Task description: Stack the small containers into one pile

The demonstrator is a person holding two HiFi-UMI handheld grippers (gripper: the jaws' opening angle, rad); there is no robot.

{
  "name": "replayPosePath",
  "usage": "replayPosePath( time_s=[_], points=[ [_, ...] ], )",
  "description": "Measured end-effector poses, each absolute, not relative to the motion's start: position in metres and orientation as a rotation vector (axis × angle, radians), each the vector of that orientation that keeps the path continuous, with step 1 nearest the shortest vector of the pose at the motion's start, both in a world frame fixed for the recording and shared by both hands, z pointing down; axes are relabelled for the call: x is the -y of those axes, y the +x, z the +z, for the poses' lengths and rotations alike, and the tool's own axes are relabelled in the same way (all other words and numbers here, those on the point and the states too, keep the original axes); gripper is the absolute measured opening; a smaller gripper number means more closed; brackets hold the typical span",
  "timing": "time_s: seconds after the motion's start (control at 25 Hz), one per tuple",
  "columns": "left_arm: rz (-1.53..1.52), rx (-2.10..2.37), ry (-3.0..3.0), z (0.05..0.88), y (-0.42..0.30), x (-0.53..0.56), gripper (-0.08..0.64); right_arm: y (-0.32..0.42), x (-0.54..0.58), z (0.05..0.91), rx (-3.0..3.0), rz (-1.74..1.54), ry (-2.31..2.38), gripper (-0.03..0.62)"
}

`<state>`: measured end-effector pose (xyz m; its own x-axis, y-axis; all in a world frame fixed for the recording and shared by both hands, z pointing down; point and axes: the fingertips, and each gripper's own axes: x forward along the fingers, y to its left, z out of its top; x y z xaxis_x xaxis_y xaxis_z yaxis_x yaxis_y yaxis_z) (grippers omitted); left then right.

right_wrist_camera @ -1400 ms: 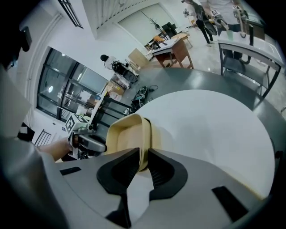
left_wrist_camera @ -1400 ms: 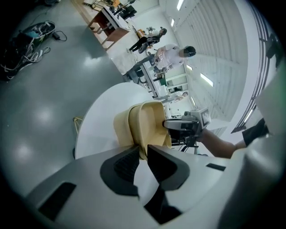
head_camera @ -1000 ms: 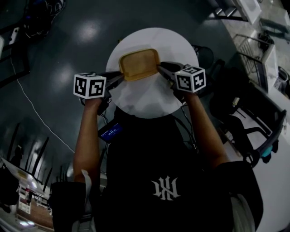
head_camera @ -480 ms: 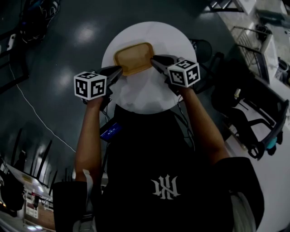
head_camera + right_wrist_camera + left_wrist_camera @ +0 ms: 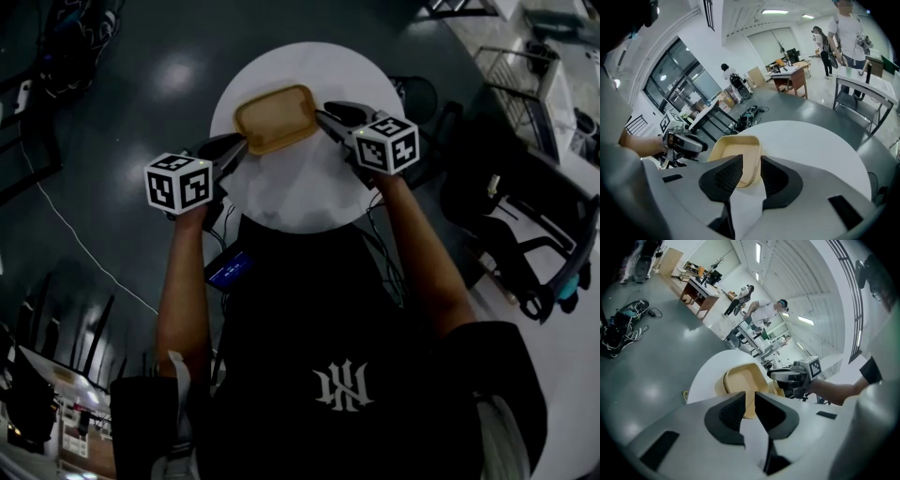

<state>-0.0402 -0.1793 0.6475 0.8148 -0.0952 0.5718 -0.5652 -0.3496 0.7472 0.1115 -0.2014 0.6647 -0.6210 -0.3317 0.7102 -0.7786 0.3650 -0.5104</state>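
From the head view, a tan rectangular plastic container with rounded corners [image 5: 275, 119] lies on the far half of the round white worktop [image 5: 309, 192]. The left tongs [image 5: 238, 146] meet its left end and the right tongs [image 5: 325, 114] its right end.

In the left gripper view, the left tongs [image 5: 750, 397] stand a narrow way apart, having just been opening. The gap shows the near rim of the container [image 5: 739, 380], and no pad clearly presses it.

In the right gripper view, the right tongs [image 5: 751, 161] stand moderately apart, also just opening. Between them runs one rim of the container [image 5: 736, 152], close to the right-hand pad and clear of the other.
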Motion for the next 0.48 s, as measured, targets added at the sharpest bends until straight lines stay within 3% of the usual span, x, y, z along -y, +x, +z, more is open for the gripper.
replayPosePath(
  time_s=[0.16, 0.48],
  points=[
    [0.541, 0.557, 1.878, 0.656, -0.052, 0.182, 0.077, 0.123, 0.207, 0.675, 2.106, 1.242, 0.963, 0.150],
    [0.560, 0.550, 1.798, 0.681, -0.053, 0.174, 0.107, 0.104, 0.201, 0.692, 2.062, 1.330, 0.863, 0.150]
  ],
)
